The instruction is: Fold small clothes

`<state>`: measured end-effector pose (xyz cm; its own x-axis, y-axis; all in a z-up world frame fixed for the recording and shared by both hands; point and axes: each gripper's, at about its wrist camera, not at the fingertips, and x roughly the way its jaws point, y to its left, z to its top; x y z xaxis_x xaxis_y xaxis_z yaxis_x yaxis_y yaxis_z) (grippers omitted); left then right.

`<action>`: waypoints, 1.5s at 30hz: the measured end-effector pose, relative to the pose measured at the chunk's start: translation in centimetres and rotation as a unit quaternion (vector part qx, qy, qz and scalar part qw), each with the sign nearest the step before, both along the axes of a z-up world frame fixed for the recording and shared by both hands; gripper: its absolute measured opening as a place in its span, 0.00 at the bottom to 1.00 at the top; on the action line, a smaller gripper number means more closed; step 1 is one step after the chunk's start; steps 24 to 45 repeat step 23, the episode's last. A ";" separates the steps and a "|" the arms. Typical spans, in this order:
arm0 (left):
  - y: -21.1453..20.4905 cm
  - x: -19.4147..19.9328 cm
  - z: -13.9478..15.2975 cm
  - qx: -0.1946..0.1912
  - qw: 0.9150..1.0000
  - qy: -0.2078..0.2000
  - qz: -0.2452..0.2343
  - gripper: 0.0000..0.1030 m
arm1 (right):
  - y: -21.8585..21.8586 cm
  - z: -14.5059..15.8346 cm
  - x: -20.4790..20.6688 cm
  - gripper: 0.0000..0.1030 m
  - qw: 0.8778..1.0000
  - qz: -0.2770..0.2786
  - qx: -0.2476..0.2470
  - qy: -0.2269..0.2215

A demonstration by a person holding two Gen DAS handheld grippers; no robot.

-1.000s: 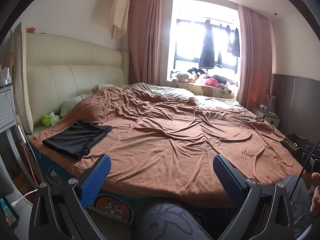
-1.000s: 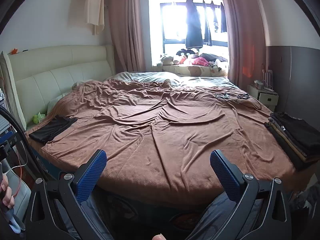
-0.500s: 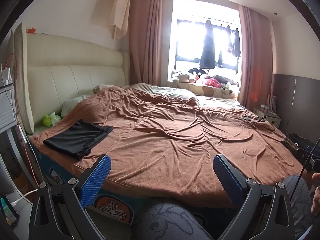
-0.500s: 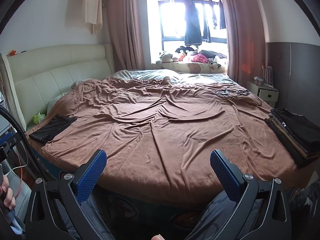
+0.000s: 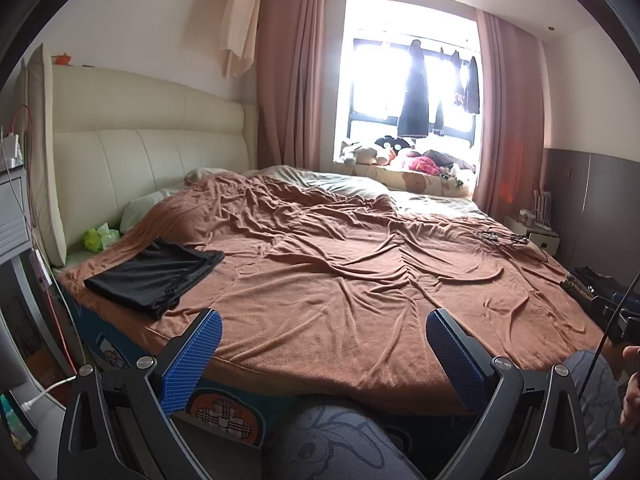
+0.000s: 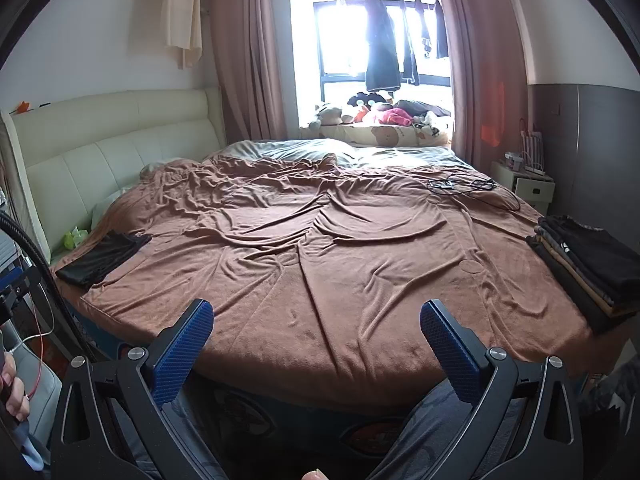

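Black garment (image 5: 154,274) lies flat at the near-left corner of the brown blanket (image 5: 340,280); we judge it thin, limp and light, best pinched at a corner or hem. Left gripper (image 5: 322,344) hangs spread wide, empty, near the bed edge. Right gripper (image 6: 316,336) likewise gaping, nothing held. Far right: stack of clothes (image 6: 588,260), apparently folded. No containers that we can see.

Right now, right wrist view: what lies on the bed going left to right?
Green packet by the headboard → folded black garment → bare brown blanket → tangle of cables → stack of folded clothes.
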<state>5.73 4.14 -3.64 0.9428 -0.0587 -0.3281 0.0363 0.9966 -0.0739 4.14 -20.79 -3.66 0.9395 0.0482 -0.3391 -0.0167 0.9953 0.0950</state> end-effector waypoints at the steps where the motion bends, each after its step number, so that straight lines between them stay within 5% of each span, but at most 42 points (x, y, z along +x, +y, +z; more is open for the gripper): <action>1: 0.1 0.0 0.0 -0.001 1.000 0.000 0.000 1.00 | 0.0 0.0 0.0 1.00 1.000 0.000 0.000 0.000; 45: -0.2 0.0 0.0 0.000 1.000 0.000 -0.006 1.00 | -0.1 -0.2 0.0 1.00 1.000 -0.002 0.002 0.008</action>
